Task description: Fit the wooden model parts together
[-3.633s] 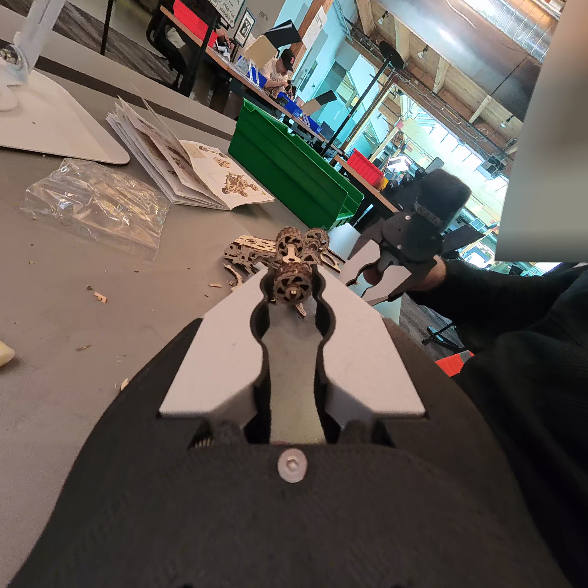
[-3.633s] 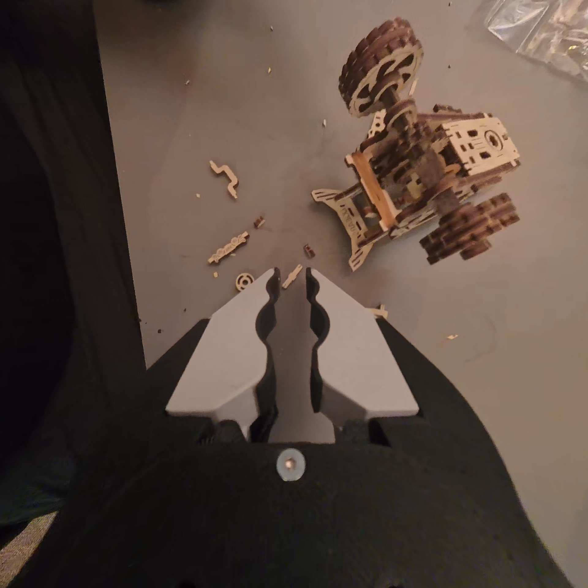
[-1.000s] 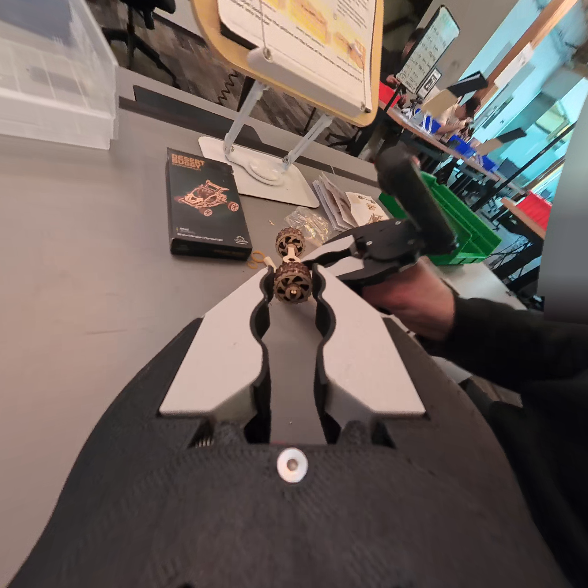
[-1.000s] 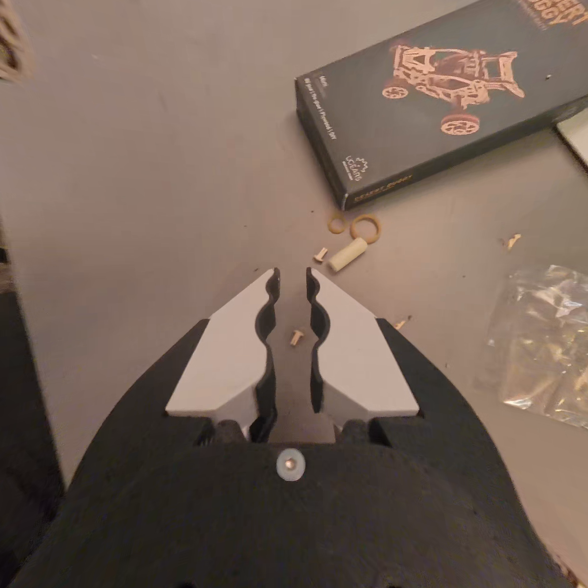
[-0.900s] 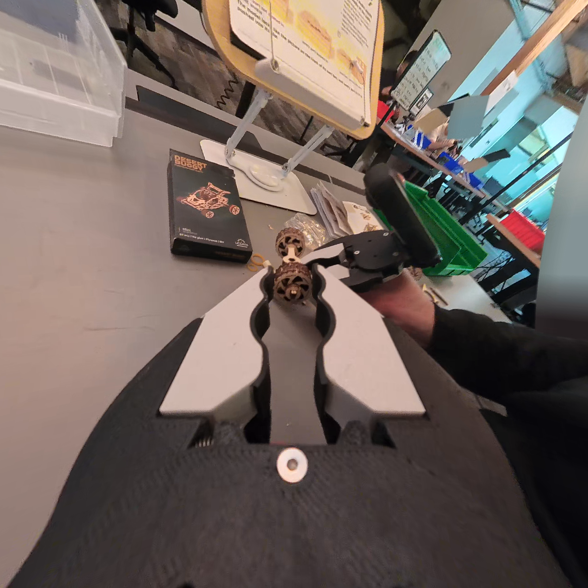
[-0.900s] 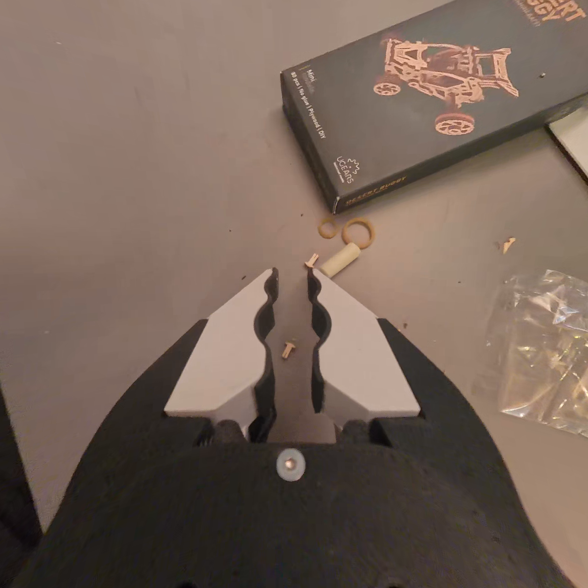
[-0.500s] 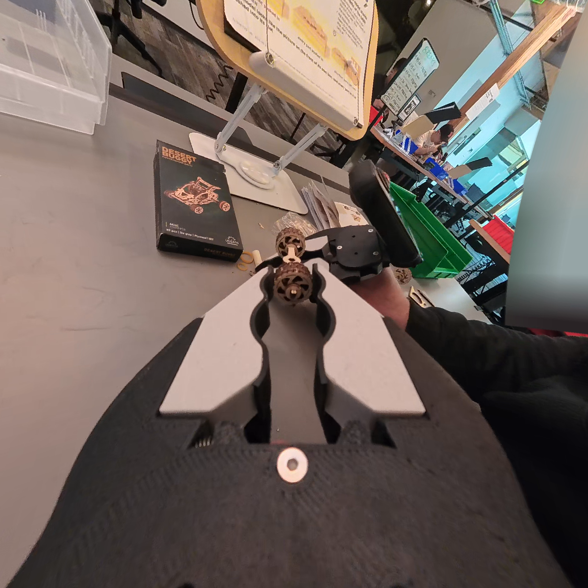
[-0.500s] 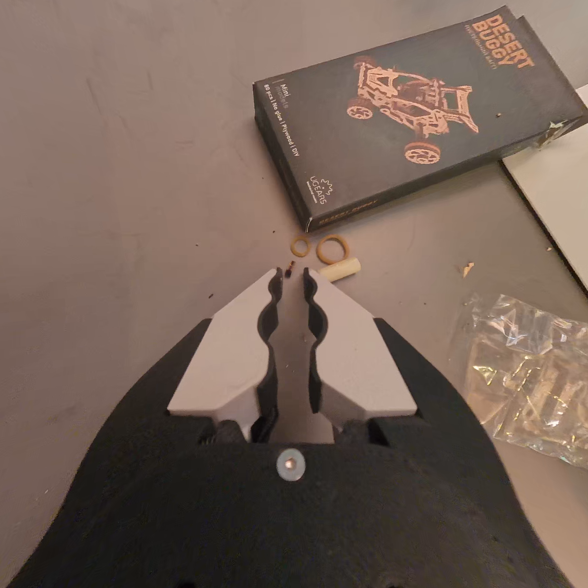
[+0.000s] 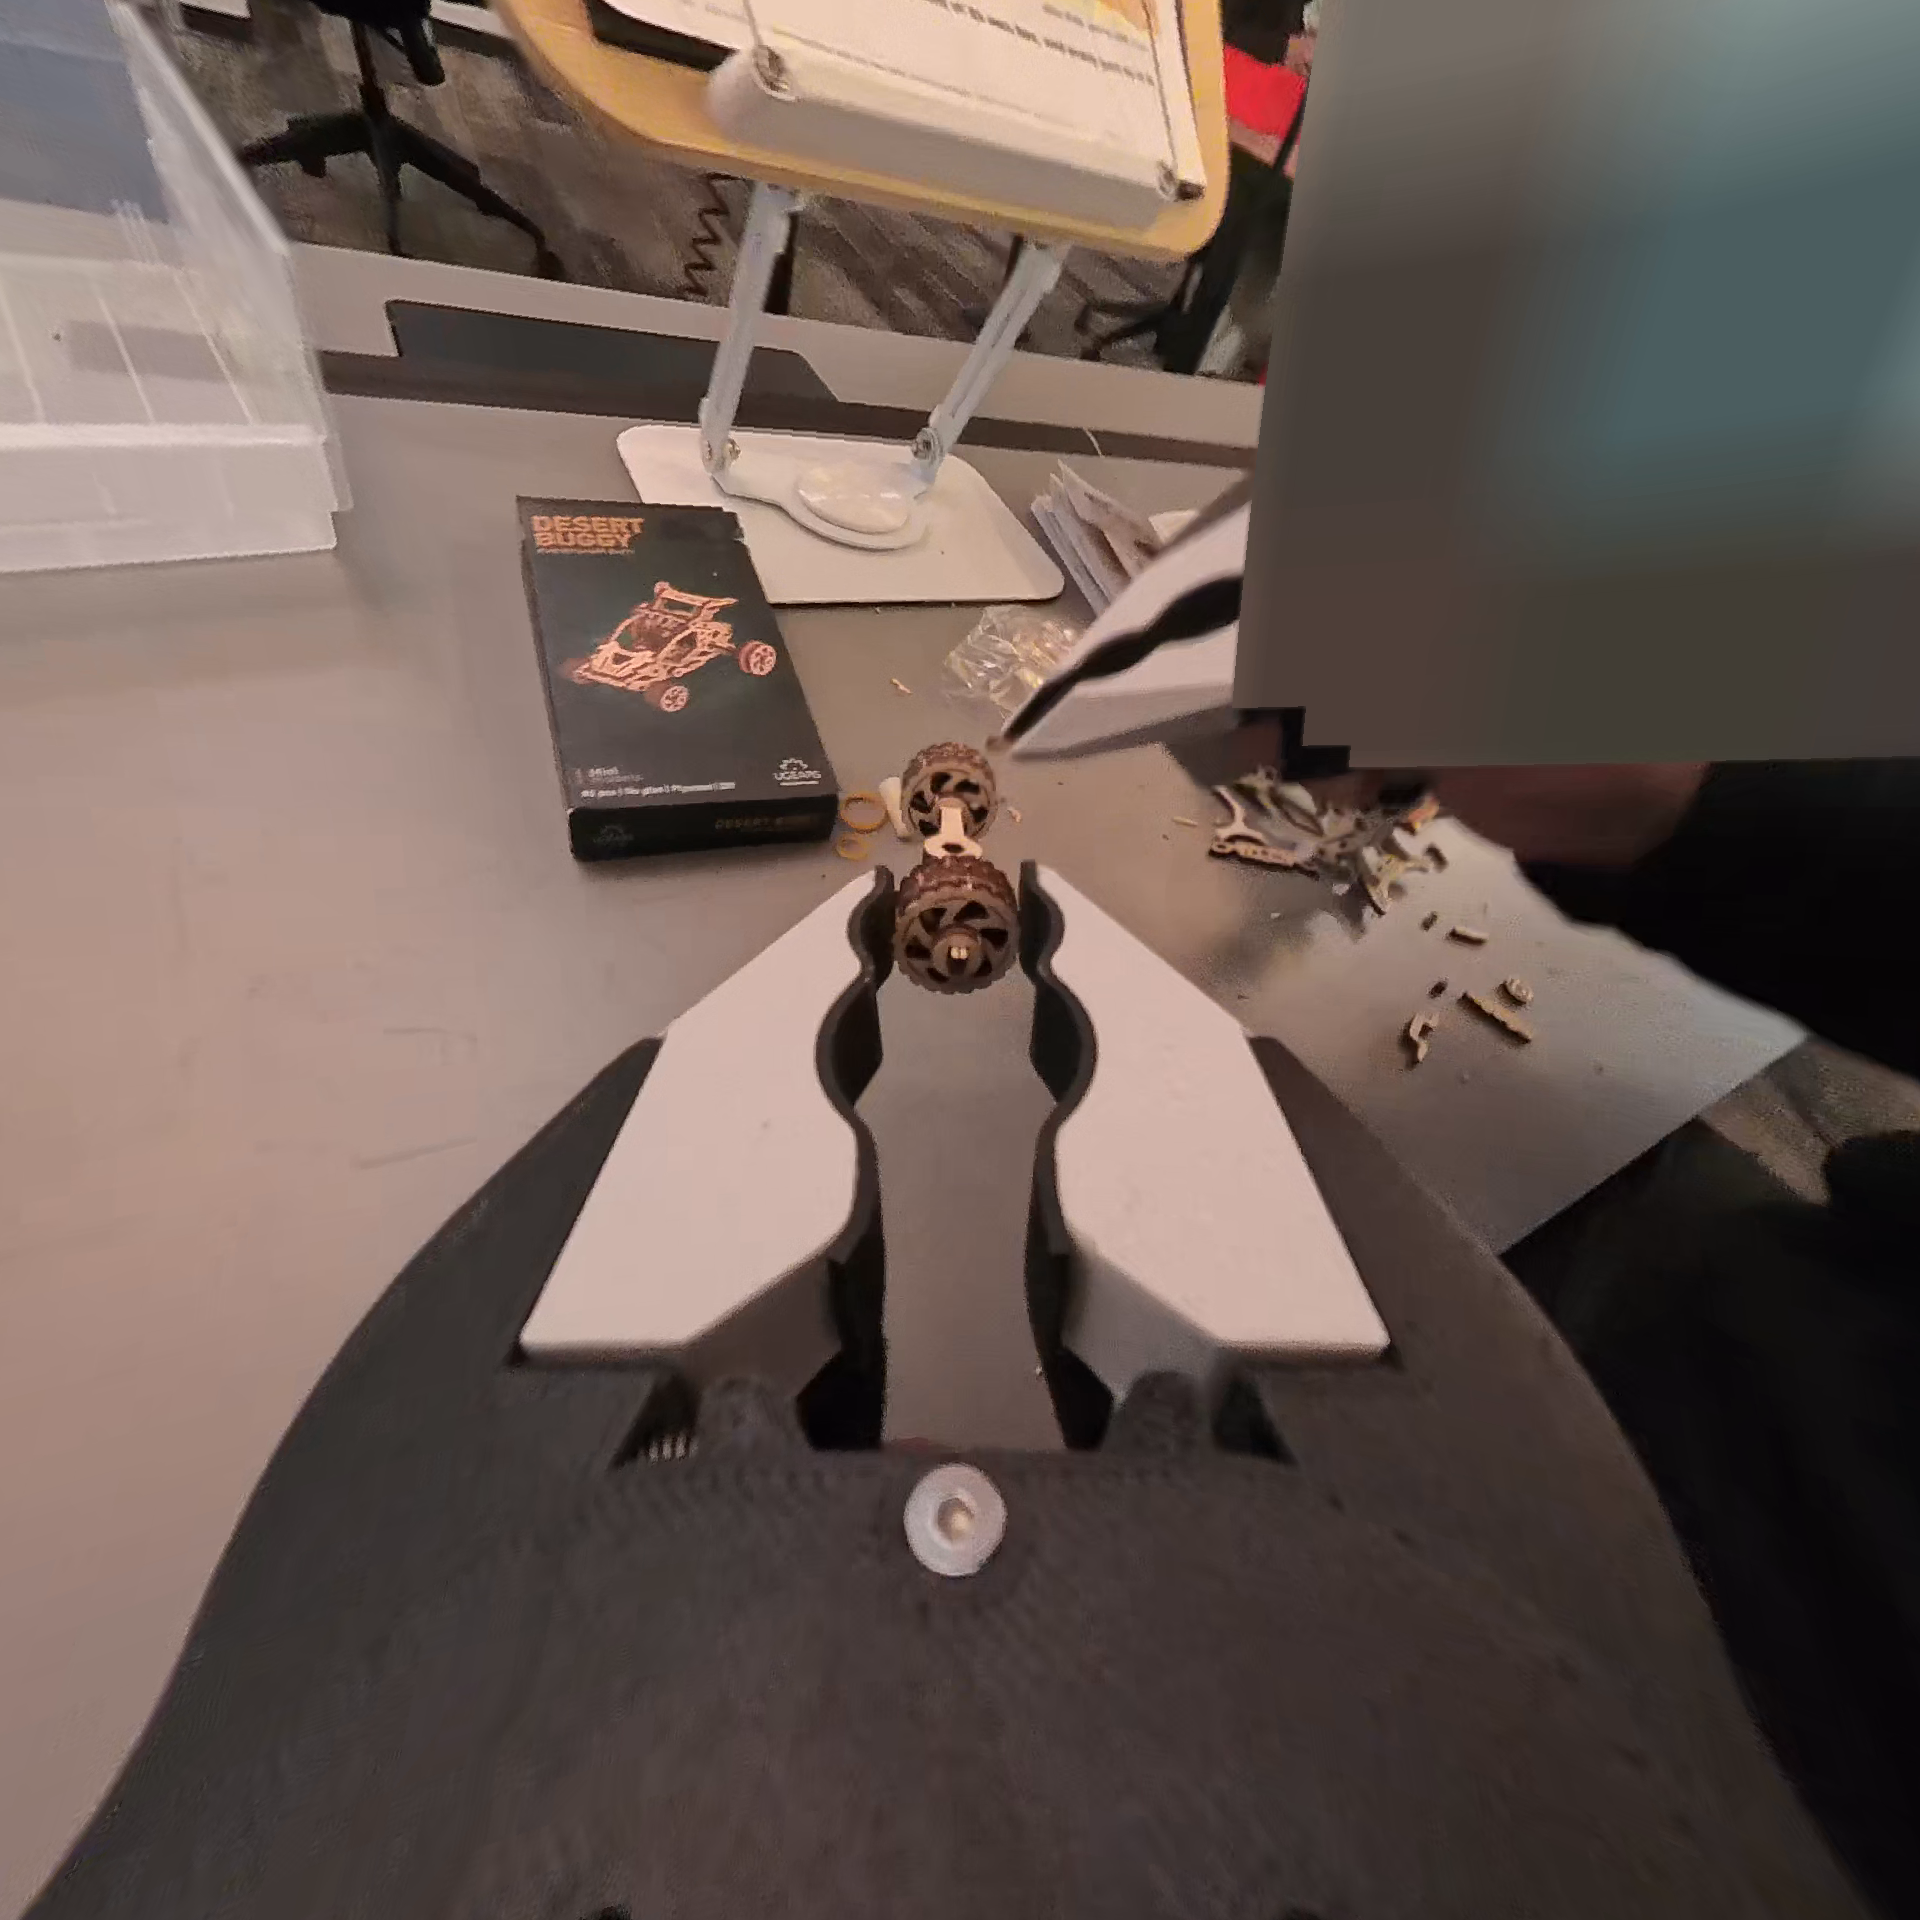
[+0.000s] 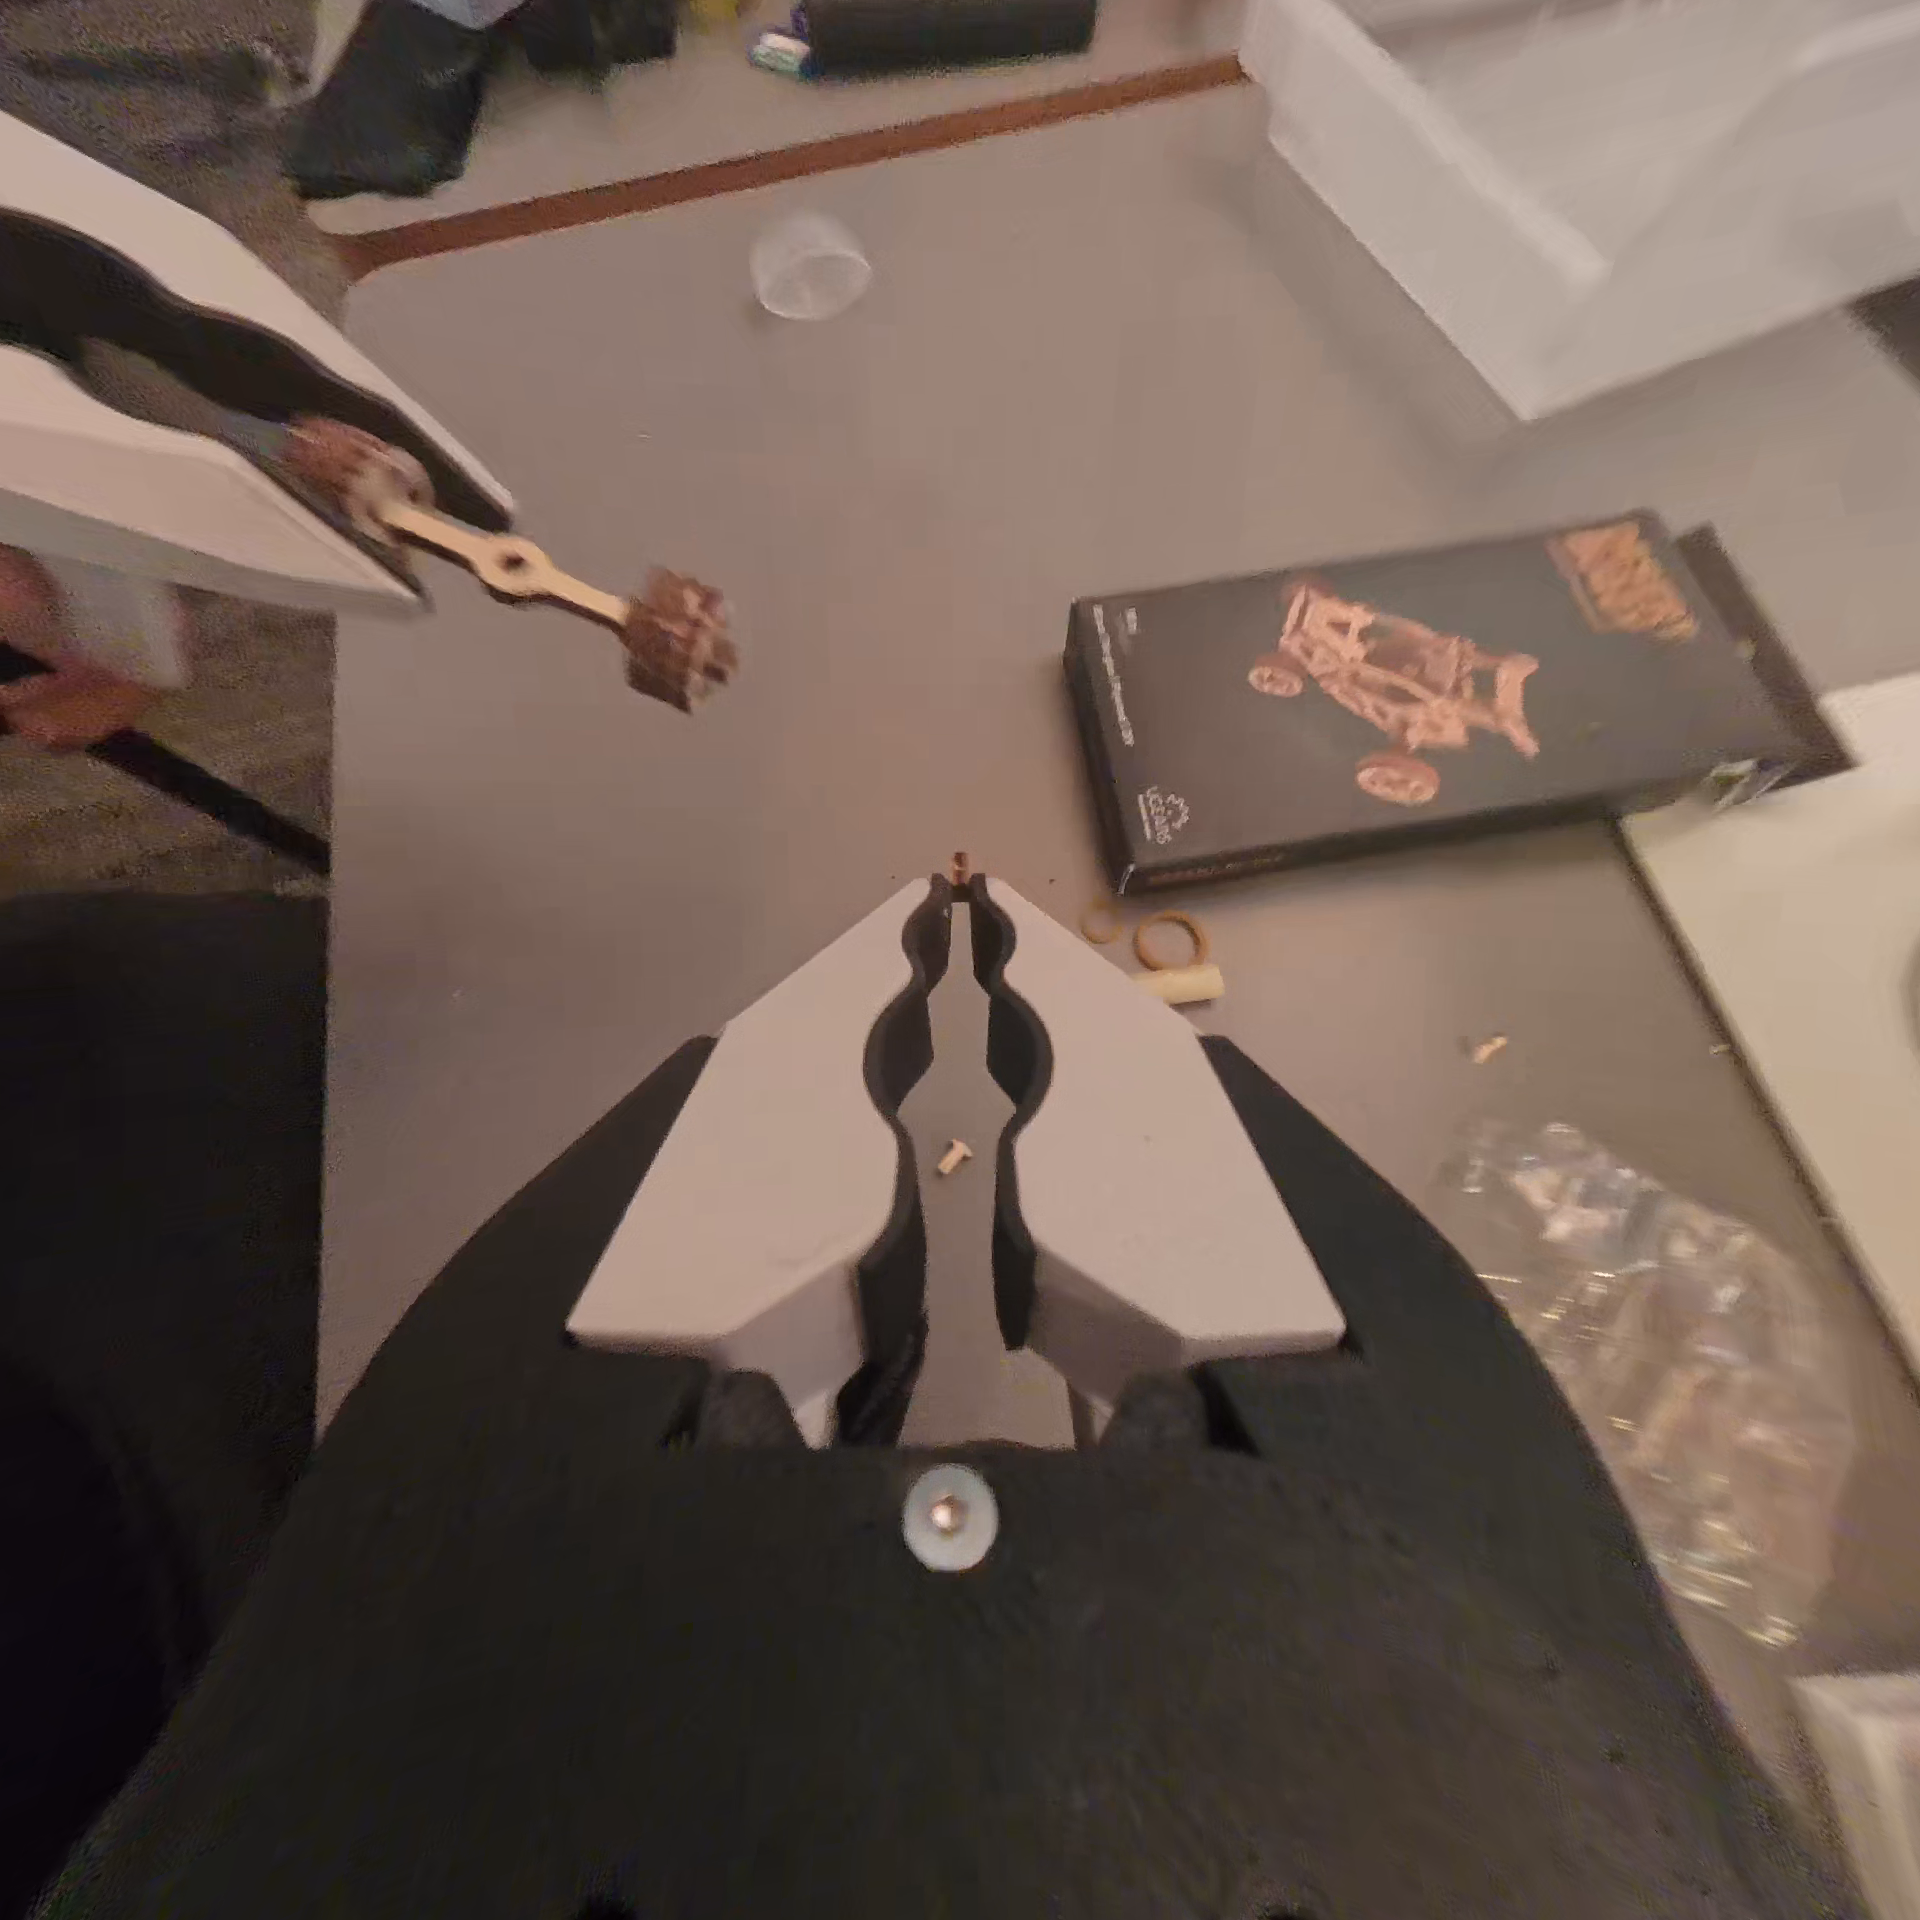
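Left gripper [image 9: 956,914] clamped on one wheel of the wheel-and-axle part [image 9: 951,883], held above the tabletop [image 9: 260,987], axle running straight out ahead to the far wheel. Right gripper [image 10: 961,902] pinched together on a tiny wooden pin [image 10: 960,864]. Axle centre hole lies up-left of the pin, well apart; right gripper is the one to travel. Black kit box [image 10: 1434,707] toward the tabletop's right edge.

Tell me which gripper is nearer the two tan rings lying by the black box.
Right. The right gripper, jaws pinching a tiny wooden pin, hangs just beside the tan rings. The left gripper, clamped on the wheel axle, sits farther off, toward the table's edge.
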`<state>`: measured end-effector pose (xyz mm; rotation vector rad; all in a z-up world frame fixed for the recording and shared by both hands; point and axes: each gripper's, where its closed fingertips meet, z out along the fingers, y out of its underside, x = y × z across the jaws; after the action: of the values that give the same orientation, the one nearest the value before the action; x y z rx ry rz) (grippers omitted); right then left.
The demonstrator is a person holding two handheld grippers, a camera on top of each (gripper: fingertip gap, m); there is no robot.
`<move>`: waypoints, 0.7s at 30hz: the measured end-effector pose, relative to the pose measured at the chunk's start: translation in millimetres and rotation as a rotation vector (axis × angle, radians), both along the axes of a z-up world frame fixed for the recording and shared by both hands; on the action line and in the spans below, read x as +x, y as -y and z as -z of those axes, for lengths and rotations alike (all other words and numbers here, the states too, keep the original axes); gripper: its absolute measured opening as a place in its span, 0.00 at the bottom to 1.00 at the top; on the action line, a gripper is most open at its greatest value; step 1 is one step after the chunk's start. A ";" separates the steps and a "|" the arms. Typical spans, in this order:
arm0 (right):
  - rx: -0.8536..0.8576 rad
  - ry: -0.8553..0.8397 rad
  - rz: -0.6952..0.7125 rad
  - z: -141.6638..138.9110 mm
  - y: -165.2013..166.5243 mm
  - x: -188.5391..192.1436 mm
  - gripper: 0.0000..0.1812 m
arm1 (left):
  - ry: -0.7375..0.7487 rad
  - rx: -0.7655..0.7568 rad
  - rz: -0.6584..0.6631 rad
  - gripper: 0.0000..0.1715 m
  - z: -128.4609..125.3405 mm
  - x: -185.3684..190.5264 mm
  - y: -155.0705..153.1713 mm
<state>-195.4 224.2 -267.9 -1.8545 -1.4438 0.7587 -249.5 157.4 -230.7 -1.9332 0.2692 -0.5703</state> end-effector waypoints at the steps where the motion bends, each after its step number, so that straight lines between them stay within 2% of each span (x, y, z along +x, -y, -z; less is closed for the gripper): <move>1: 0.024 0.000 -0.046 -12.1 4.5 2.1 0.00 | -0.021 0.005 0.019 0.12 -0.6 5.0 0.4; 4: 0.098 0.012 -0.276 -41.7 31.0 1.8 0.00 | -0.093 0.021 0.064 0.12 -2.7 18.9 1.7; 6: 0.142 0.085 -0.417 -44.8 44.8 2.7 0.00 | -0.132 0.025 0.094 0.12 -3.5 28.2 3.0; 11: 0.188 0.245 -0.661 -37.1 65.8 1.1 0.00 | -0.191 -0.006 0.155 0.12 -1.2 44.6 8.6; 17: 0.183 0.350 -0.818 -33.4 73.7 3.7 0.00 | -0.227 -0.040 0.196 0.12 1.7 52.9 14.1; 21: 0.204 0.421 -0.867 -29.6 74.6 6.3 0.00 | -0.237 -0.048 0.212 0.12 3.3 57.0 16.1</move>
<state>-189.1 149.6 -238.3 -1.2254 -2.5494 0.5689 -192.4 141.3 -233.9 -2.0336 0.6220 -0.4882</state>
